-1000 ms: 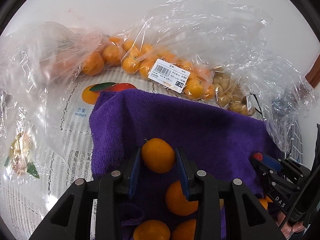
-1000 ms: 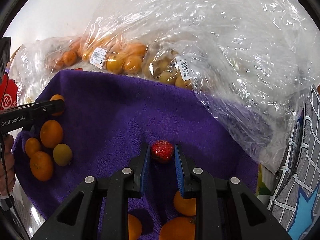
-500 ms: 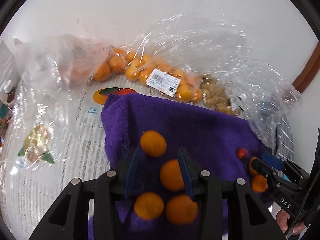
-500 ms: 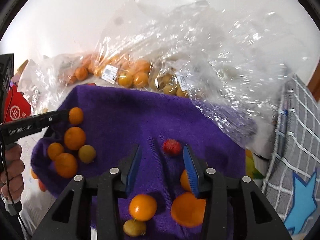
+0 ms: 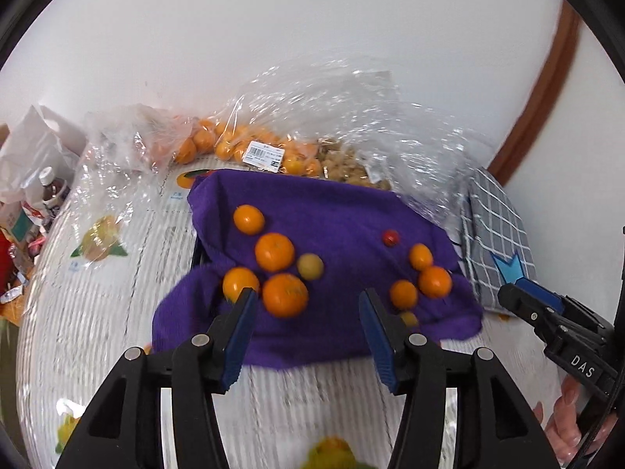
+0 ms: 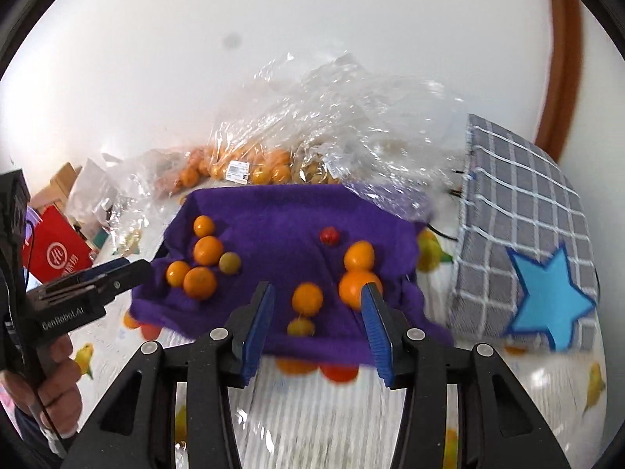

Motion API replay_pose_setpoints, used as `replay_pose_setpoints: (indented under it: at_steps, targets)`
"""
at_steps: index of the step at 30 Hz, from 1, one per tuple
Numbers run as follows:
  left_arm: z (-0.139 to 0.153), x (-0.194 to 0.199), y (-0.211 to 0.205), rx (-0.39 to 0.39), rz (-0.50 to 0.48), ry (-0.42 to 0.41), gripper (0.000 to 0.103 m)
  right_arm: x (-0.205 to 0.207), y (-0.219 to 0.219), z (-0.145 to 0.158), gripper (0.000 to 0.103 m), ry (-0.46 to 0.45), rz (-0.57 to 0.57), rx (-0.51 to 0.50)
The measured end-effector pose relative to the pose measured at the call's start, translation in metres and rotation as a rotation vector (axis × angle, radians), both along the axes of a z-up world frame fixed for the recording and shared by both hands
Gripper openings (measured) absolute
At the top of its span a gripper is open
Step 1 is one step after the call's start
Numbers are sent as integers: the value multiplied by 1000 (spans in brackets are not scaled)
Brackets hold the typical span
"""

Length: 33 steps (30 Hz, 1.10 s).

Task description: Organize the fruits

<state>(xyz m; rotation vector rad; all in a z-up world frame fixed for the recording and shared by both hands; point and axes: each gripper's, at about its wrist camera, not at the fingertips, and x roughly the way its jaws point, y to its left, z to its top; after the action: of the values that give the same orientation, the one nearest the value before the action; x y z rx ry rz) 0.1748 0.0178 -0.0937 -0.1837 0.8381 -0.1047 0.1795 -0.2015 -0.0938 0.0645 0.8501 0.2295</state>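
Purple towel (image 5: 332, 211) spread over the middle of the surface (image 5: 117, 312), which wears a white cloth with printed fruit pictures. Loose fruit sits on the towel in two groups: a left cluster of four oranges (image 5: 274, 252) with one yellowish-green fruit (image 5: 310, 266) touching it, and a right cluster of three oranges (image 5: 434, 281) with a small red fruit (image 5: 390, 237) just beyond. Another small yellowish fruit (image 6: 300, 326) lies at the towel's near edge; in the left wrist view it is mostly hidden by a finger. Left tool (image 5: 308, 312) held above the near hem, jaws opening, nothing between them; its left pad overlaps one orange only in line of sight. Right tool (image 6: 317, 314) likewise raised, jaws opening, empty; fruit shows through the gap but lies on the towel below. Orange and red shapes (image 6: 340, 371) peek out under the near hem, too blurred to tell real fruit from print. Behind the towel, clear plastic bags (image 6: 351, 117) against the wall hold more oranges and a paler brownish fruit; contents hard to read through glare. Grey checked cushion with a blue star (image 6: 547, 301) to the right, cut off by the lens edge. Clutter at far left, with a red bag (image 6: 54, 250), is indistinct. Both views are motion-blurred near the bottom.
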Motion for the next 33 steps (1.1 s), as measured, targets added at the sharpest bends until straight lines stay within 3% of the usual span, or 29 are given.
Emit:
replay_pose_setpoints:
  at_steps: [6,10,16,21,33]
  targets:
    - [12,-49,-13,32,-4,-40,64,-47,-7,9,48,-25,-40,-52]
    - [17,-75,-22,60,6,-62,74,-78,-10,12,77,-77,-58,-94]
    - [25,-111,-34,119,13,-104,81,-120,-15,17,90,-137,-47,-78]
    - [33,-132,-34,109,24,-162,82,-140,-24,19,92,-142,-62,-45]
    - [35,-152,-30,107,39,-184,83,-165,-31,32,92,-186,-116,-73]
